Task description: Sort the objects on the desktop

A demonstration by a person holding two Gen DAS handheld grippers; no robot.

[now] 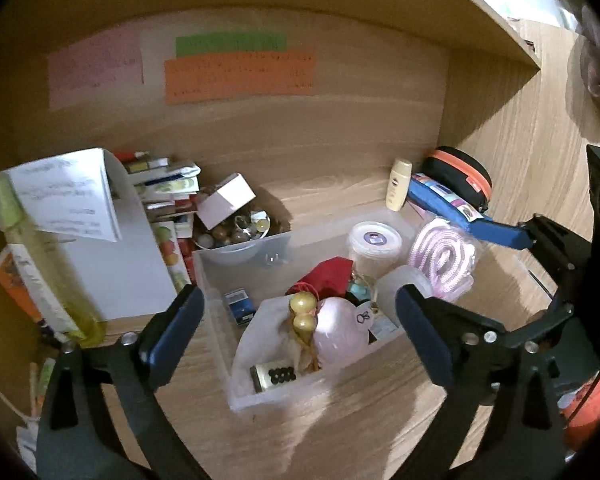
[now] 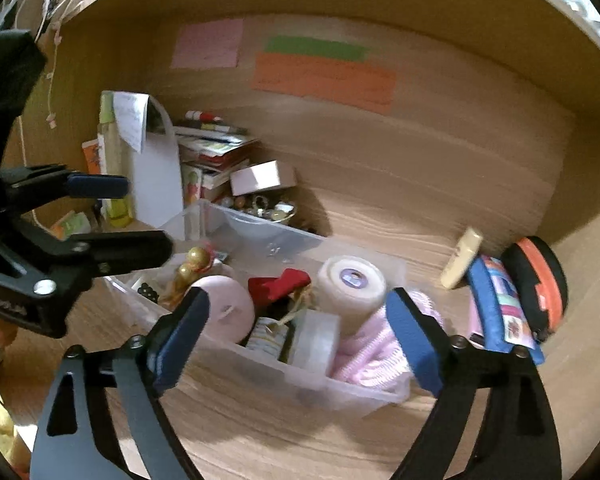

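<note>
A clear plastic bin sits on the wooden desk inside an alcove, packed with small things. The left gripper hangs over the bin's near end with its jaws spread wide and nothing between them. The right gripper hovers over the bin's long side, also wide open and holding nothing.

From the left wrist view the bin runs away from the camera. At its near end lie a small jar with a dark lid, two gold balls tied together and a pale pink round thing. Further back are a red cloth, a small blue box, a round white tub and a coil of pink rope. Only this view shows the blue box.

The right wrist view shows the same bin side-on, with the pink rope bulging at its right end and a frosted plastic tub beside it. It also shows the left gripper at the left edge, seen from the side with its jaws apart.

Both views show what lies outside the bin: a cream bottle standing against the back wall, a blue pouch leaning on a black and orange case, a bowl of trinkets behind the bin, and a stack of books next to a white box. Coloured paper notes are stuck to the back wall, their writing too blurred to read.
</note>
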